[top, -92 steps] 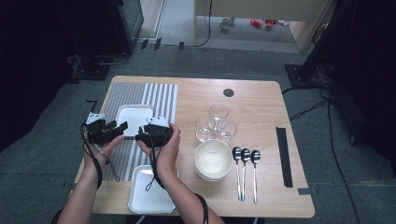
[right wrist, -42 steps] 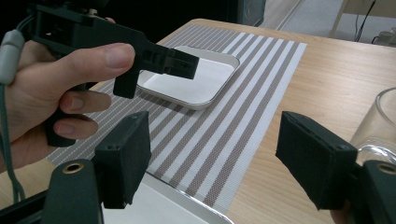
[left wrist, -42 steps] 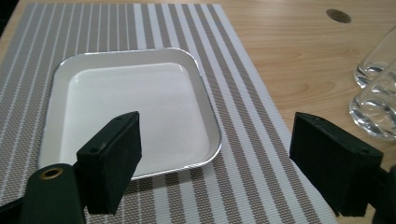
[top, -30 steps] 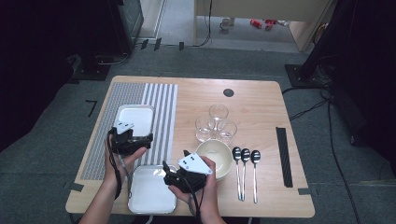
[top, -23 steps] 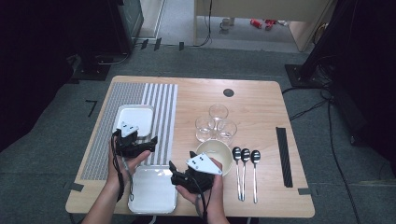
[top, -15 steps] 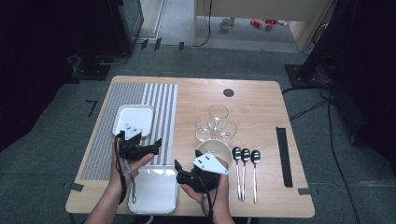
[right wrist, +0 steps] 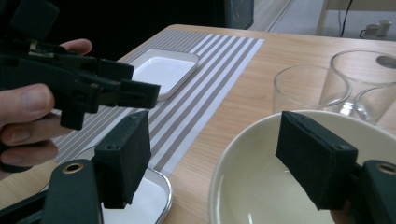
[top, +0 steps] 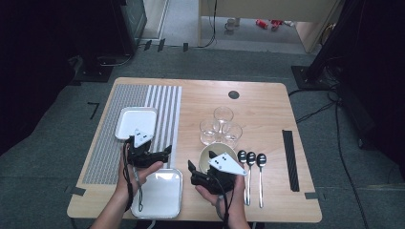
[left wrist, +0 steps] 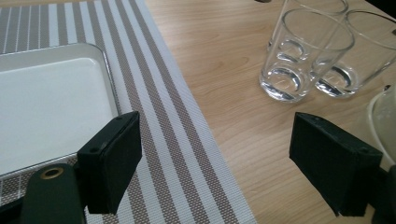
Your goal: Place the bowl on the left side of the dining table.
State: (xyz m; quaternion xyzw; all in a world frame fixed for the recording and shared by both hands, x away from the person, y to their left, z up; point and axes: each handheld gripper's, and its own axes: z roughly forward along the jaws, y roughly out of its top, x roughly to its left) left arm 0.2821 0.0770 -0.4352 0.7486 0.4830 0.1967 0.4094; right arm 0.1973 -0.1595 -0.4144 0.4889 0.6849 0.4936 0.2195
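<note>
My left gripper (top: 162,153) is open and empty, hovering over the striped placemat (top: 107,138) between a far white tray (top: 136,121) and a near white tray (top: 160,193). Its own view has the open jaws (left wrist: 215,158) above the mat's edge (left wrist: 159,93), the far tray (left wrist: 46,102) at left and three glasses (left wrist: 303,51) ahead. My right gripper (top: 200,162) is open at the left rim of a cream bowl (top: 212,149). In its own view (right wrist: 215,154) one jaw hangs over the bowl (right wrist: 261,186) and the other over the near tray (right wrist: 140,200).
Three clear glasses (top: 220,126) stand just beyond the bowl. Three spoons (top: 250,167) lie to its right, and a black strip (top: 290,160) lies near the table's right edge. The left gripper (right wrist: 135,91) is close in front of the right one.
Both grippers have left the far tray and come toward the near side. The right one has moved right to the bowl's rim; the left has drifted slightly nearer.
</note>
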